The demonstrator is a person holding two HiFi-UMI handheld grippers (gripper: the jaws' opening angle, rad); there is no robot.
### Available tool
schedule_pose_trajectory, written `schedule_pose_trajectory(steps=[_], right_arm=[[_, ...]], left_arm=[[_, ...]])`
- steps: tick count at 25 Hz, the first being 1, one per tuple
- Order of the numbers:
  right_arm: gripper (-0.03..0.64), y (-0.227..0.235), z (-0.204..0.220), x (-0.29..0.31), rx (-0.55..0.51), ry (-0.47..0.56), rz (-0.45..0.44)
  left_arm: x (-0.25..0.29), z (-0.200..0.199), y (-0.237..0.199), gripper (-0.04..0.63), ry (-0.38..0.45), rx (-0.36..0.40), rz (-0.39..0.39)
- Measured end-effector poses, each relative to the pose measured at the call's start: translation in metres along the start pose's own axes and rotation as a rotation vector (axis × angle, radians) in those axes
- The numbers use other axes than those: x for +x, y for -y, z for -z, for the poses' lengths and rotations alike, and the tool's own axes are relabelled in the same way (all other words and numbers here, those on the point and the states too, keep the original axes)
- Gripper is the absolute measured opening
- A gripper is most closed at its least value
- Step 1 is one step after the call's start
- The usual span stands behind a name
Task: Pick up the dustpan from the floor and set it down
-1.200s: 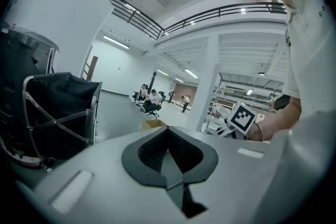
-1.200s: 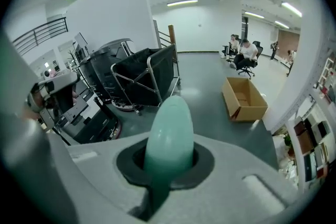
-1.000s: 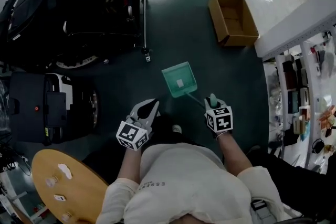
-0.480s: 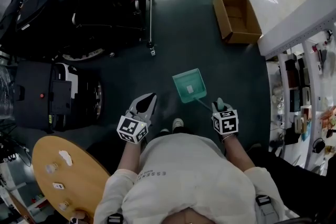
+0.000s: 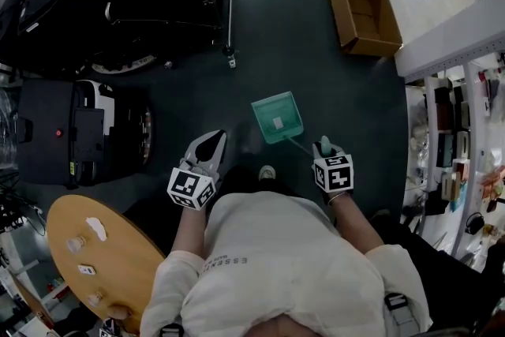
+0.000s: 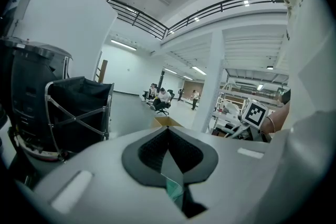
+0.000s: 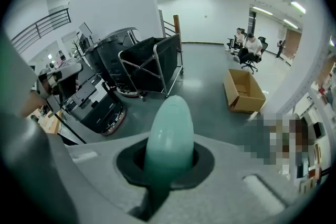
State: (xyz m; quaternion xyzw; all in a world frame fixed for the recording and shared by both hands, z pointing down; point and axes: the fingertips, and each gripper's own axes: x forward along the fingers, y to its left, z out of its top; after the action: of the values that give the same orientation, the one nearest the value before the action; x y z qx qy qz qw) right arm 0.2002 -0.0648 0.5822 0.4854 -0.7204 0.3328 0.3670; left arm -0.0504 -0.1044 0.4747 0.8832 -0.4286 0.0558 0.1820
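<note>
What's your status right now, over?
Right gripper shut on dustpan handle. Left gripper shut, empty. Its contact with floor unclear. Cardboard box stands well apart.

Head view steeply down, gripper views along jaws, sharing cardboard box (image 5: 364, 4)

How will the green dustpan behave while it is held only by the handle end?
Probably light: the right claw alone holds the dustpan. Its weight sits far from the grip, on a thin handle, so it may sag or swing.
</note>
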Motion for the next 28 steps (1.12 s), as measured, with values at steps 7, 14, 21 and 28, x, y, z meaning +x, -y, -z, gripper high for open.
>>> schedule_pose_trajectory(steps=[7,14,21,28], right_arm=[[-0.002,-0.011,-0.057,0.063,0.022,-0.022,0.011],[0.000,-0.012,-0.121,0.155,0.093,-0.065,0.043],[0.002,-0.011,-0.155,0.271,0.085,-0.165,0.059],[0.003,0.001,-0.153,0.342,0.177,-0.201,0.118]], left_arm=[[0.030,-0.009,-0.054,0.017,-0.022,-0.018,-0.008],[0.080,-0.014,-0.139,0.017,-0.025,-0.073,-0.026],[0.128,0.005,-0.206,0.017,-0.079,-0.060,-0.064],[0.144,0.051,-0.234,0.017,-0.113,-0.168,-0.079]])
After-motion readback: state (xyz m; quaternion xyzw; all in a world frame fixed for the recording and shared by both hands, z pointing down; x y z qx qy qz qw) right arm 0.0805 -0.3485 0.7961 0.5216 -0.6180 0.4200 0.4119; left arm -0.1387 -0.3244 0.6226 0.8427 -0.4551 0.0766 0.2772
